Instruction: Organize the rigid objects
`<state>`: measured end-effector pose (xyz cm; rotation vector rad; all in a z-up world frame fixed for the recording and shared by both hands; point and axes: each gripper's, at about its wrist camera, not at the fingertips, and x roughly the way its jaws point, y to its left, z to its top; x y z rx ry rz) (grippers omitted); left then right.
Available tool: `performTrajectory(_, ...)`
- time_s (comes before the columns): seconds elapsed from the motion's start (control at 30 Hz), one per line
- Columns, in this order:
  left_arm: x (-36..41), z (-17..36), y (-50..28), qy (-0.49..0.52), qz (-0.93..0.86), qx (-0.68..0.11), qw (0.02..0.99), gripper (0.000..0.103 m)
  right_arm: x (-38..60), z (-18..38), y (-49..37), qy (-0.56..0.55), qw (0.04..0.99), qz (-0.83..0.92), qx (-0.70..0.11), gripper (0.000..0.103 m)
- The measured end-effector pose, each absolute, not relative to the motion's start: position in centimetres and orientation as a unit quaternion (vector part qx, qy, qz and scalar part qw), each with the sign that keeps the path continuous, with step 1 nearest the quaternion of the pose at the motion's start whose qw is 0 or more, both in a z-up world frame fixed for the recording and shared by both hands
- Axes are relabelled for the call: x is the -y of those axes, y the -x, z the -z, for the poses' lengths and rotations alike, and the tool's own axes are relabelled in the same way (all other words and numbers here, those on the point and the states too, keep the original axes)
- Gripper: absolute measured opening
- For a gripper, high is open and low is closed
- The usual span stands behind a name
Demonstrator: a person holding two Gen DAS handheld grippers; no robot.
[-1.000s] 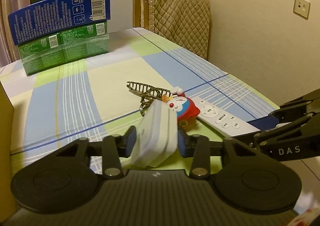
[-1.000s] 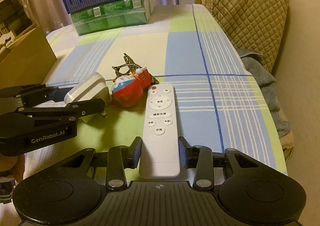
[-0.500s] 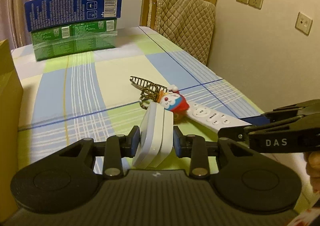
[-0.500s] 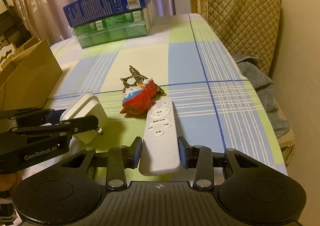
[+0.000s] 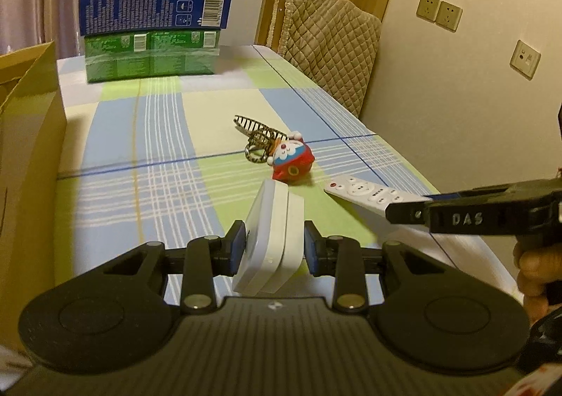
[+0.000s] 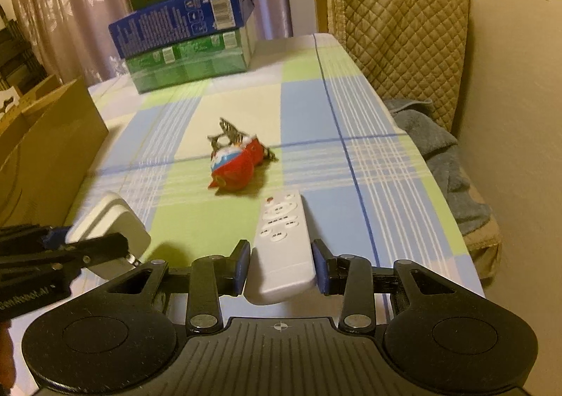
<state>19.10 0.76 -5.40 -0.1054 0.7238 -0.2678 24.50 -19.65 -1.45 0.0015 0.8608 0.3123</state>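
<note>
My left gripper (image 5: 275, 246) is shut on a white power adapter (image 5: 272, 236), held on edge above the checked tablecloth. The right wrist view shows the same adapter (image 6: 109, 225) at the lower left, between the left gripper's dark fingers. My right gripper (image 6: 282, 266) is shut on the near end of a white remote control (image 6: 282, 238), lifted off the cloth. In the left wrist view the remote (image 5: 368, 197) sticks out of the right gripper at the right. A red and blue toy figure (image 5: 291, 159) lies mid-table beside a striped hair clip (image 5: 256, 132).
A cardboard box (image 5: 24, 157) stands at the table's left edge. Stacked green and blue cartons (image 5: 152, 32) sit at the far end. A chair with a quilted cover (image 6: 400, 38) and a blue towel (image 6: 442, 157) line the table's right side.
Both grippers have risen and drawn back from the toy, carrying adapter and remote off the cloth. The adapter now stands more upright between the left pads. The toy and clip stayed put.
</note>
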Motion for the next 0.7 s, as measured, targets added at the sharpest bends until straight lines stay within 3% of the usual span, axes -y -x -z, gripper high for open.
performTrajectory(0.4,-1.5,5.4,-17.9,0.075,0.129,-0.355,0.923,0.029,19.6,5.0,-23.6,0.042,0.888,-0.148,-0.434,0.034)
performTrajectory(0.57,-1.7,5.3,-17.9,0.082,0.13,-0.353,0.923,0.029,18.9,5.7,-22.8,0.094,0.897,-0.138,-0.409,0.047)
performTrajectory(0.7,-1.8,5.3,-18.0,0.089,0.13,-0.351,0.923,0.029,19.0,5.8,-22.9,0.085,0.898,-0.135,-0.411,0.047)
